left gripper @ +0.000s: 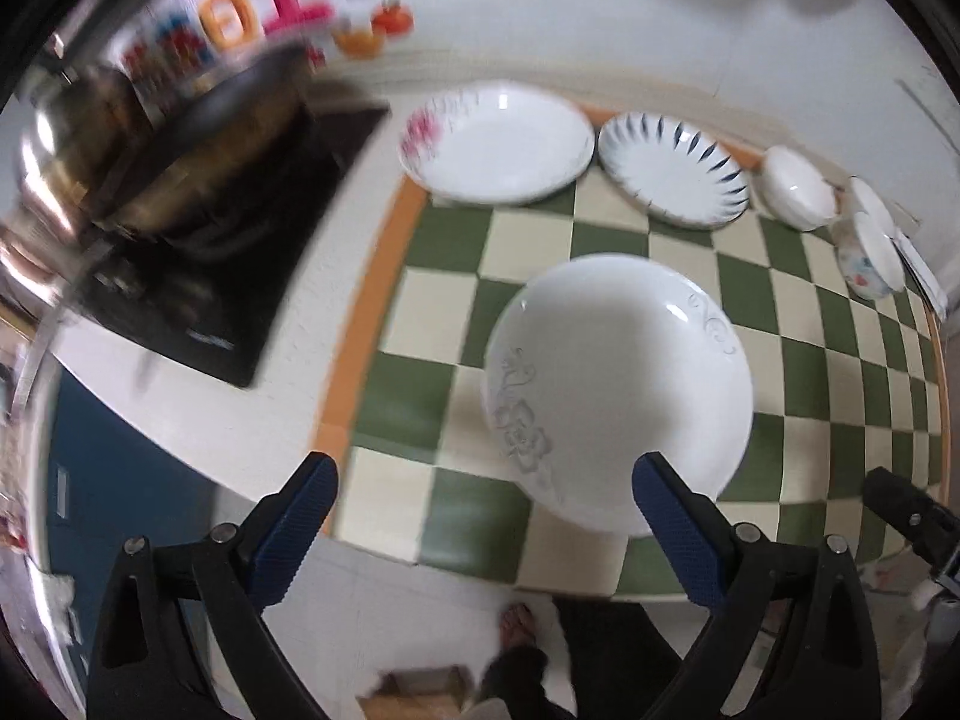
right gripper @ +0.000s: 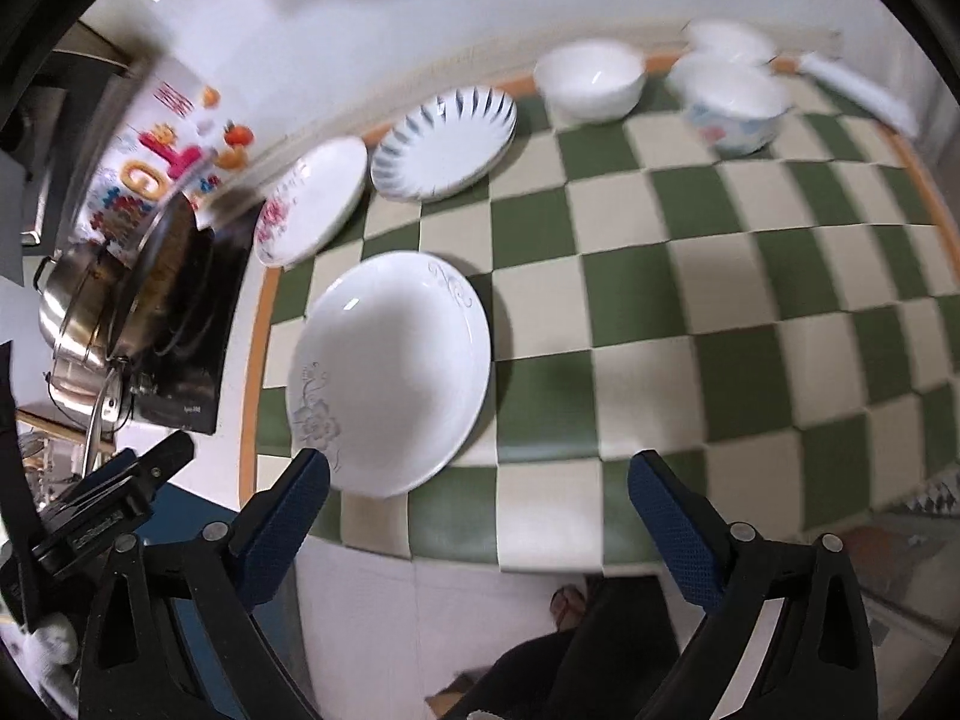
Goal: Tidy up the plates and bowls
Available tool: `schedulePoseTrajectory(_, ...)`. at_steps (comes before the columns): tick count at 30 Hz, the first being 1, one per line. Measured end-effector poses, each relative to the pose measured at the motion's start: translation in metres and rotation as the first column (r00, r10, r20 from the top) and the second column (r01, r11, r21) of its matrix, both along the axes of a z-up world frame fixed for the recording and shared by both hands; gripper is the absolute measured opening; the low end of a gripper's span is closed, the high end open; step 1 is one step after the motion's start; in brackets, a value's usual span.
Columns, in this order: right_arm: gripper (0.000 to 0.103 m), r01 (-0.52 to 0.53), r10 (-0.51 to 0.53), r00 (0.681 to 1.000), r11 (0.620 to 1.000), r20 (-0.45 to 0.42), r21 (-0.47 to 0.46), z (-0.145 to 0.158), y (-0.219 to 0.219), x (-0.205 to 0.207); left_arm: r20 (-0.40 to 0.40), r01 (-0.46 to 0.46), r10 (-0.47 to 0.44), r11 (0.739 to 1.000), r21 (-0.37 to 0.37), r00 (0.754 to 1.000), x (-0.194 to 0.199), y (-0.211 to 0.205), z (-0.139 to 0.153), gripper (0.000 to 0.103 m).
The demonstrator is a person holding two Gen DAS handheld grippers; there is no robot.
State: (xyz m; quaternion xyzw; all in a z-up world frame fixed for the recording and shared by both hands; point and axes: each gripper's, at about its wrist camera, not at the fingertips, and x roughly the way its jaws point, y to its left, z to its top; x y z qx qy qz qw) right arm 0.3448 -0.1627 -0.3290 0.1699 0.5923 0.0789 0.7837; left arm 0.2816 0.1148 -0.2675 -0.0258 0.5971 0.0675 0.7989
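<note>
A white plate with a grey flower (left gripper: 618, 390) (right gripper: 390, 372) lies near the front of the green checkered mat (left gripper: 456, 276) (right gripper: 690, 300). Along the back stand a plate with pink flowers (left gripper: 498, 141) (right gripper: 312, 201), a plate with blue rays (left gripper: 675, 168) (right gripper: 444, 144), a plain white bowl (left gripper: 798, 186) (right gripper: 591, 81) and a bowl with a coloured pattern (left gripper: 873, 258) (right gripper: 735, 102), with another white bowl (left gripper: 870, 198) (right gripper: 729, 39) behind it. My left gripper (left gripper: 486, 474) is open above the front edge, its right finger over the grey-flower plate's rim. My right gripper (right gripper: 480, 474) is open, empty, right of that plate.
A black cooktop (left gripper: 240, 252) (right gripper: 192, 324) with a pan (left gripper: 198, 138) and steel pots (right gripper: 84, 312) sits left of the mat. A colourful poster (left gripper: 264, 6) (right gripper: 156, 174) hangs on the wall. A person's foot (left gripper: 519, 627) (right gripper: 567, 603) shows on the floor below.
</note>
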Motion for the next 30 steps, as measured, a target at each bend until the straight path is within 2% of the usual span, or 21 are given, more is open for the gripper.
schedulePoseTrajectory(2, 0.097, -0.034, 0.035, 0.998, 0.999, -0.048, 0.017, -0.026, 0.003, 0.027, -0.050, -0.020, 0.019, 1.000, -0.019, 0.999, 0.018, 0.003, -0.022, 0.094)
schedulePoseTrajectory(5, 0.087, -0.088, 0.092, 0.990, 0.995, -0.110, 0.045, -0.061, 0.007, 0.063, -0.124, -0.048, 0.043, 0.998, -0.036, 0.991, 0.040, 0.008, -0.052, 0.079)
schedulePoseTrajectory(7, 0.081, -0.111, 0.120, 0.980, 0.991, -0.158, 0.069, -0.085, 0.009, 0.086, -0.168, -0.079, 0.068, 0.995, -0.061, 0.983, 0.050, 0.013, -0.069, 0.066)
schedulePoseTrajectory(10, 0.070, -0.146, 0.170, 0.963, 0.982, -0.210, 0.123, -0.113, 0.014, 0.109, -0.205, -0.123, 0.101, 0.988, -0.095, 0.974, 0.062, 0.022, -0.089, 0.057)
schedulePoseTrajectory(13, 0.057, -0.176, 0.208, 0.947, 0.974, -0.245, 0.146, -0.136, 0.023, 0.127, -0.234, -0.151, 0.119, 0.981, -0.125, 0.965, 0.067, 0.029, -0.103, 0.047)
schedulePoseTrajectory(15, 0.044, -0.181, 0.223, 0.940, 0.967, -0.260, 0.178, -0.145, 0.029, 0.132, -0.240, -0.155, 0.117, 0.977, -0.148, 0.964, 0.069, 0.032, -0.109, 0.043)
schedulePoseTrajectory(19, 0.021, -0.198, 0.254, 0.927, 0.957, -0.276, 0.213, -0.156, 0.042, 0.138, -0.236, -0.118, 0.069, 0.973, -0.197, 0.969, 0.069, 0.029, -0.114, 0.029)
schedulePoseTrajectory(20, 0.014, -0.202, 0.258, 0.926, 0.955, -0.274, 0.216, -0.158, 0.045, 0.138, -0.226, -0.107, 0.058, 0.972, -0.210, 0.972, 0.069, 0.028, -0.113, 0.029)
schedulePoseTrajectory(30, 0.013, -0.212, 0.250, 0.945, 0.959, -0.210, 0.187, -0.148, 0.040, 0.128, -0.178, -0.066, 0.027, 0.974, -0.216, 0.984, 0.059, 0.013, -0.099, 0.025)
